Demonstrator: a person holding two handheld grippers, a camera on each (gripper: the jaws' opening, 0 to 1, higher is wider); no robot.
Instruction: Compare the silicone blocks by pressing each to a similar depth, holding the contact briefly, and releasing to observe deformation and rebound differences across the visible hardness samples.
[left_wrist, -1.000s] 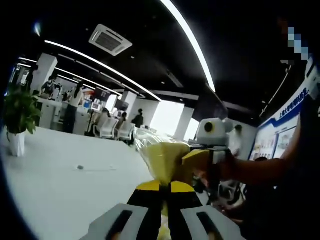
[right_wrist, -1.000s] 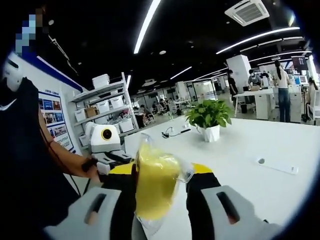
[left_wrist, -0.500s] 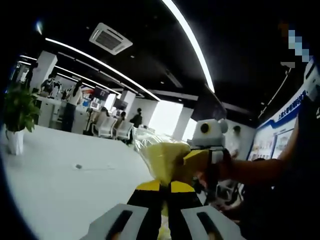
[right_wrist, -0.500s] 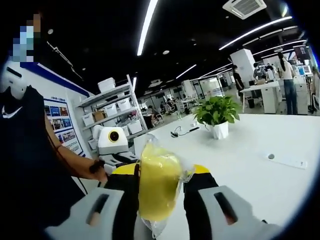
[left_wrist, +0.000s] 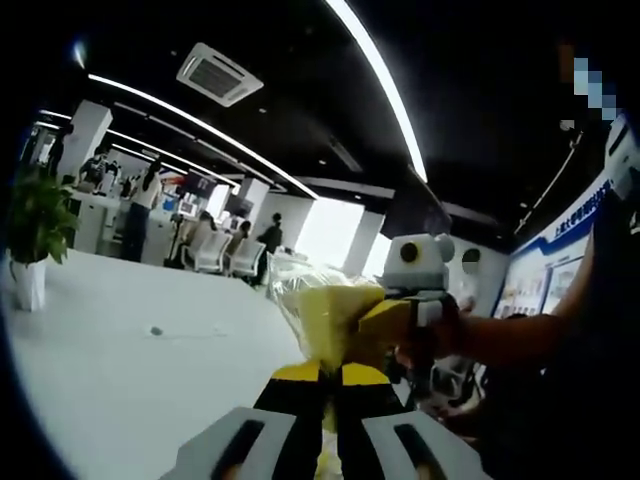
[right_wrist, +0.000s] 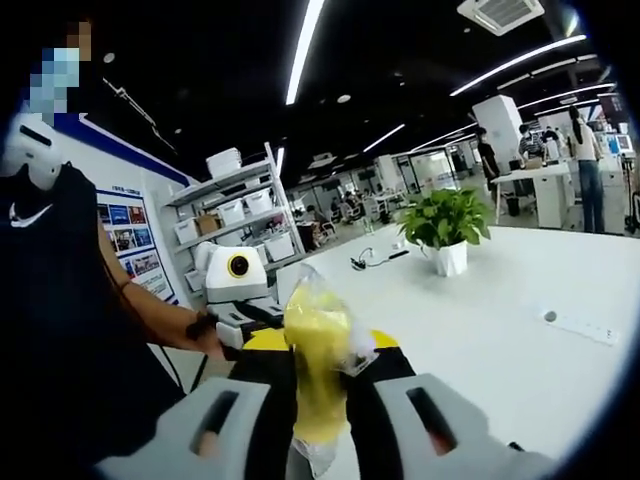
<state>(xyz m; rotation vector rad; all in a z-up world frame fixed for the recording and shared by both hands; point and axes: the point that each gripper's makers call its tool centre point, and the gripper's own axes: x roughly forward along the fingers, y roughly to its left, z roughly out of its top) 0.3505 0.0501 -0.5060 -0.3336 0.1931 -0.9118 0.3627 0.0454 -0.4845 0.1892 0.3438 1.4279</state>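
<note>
A yellow silicone block (left_wrist: 335, 312) in a clear plastic bag is held up in the air over the white table. My left gripper (left_wrist: 330, 372) is shut on the lower end of the bagged block. The right gripper (left_wrist: 376, 322) comes in from the right and clamps the block's side. In the right gripper view the yellow block (right_wrist: 316, 372) stands upright between my right gripper's (right_wrist: 320, 346) jaws, squeezed narrow. The left gripper (right_wrist: 255, 318), held by a hand, reaches the block from the left.
The white table (right_wrist: 500, 300) stretches ahead with a potted plant (right_wrist: 445, 225), a cable and a flat white strip (right_wrist: 580, 328) on it. Shelves with boxes (right_wrist: 235, 210) stand behind. The person's arm (left_wrist: 520, 335) and dark clothing are close by. The same plant (left_wrist: 35, 225) stands at the table's far left.
My right gripper's jaws have drawn closer together, pressing the yellow block narrower. The left gripper keeps its hold; both views shifted only slightly.
</note>
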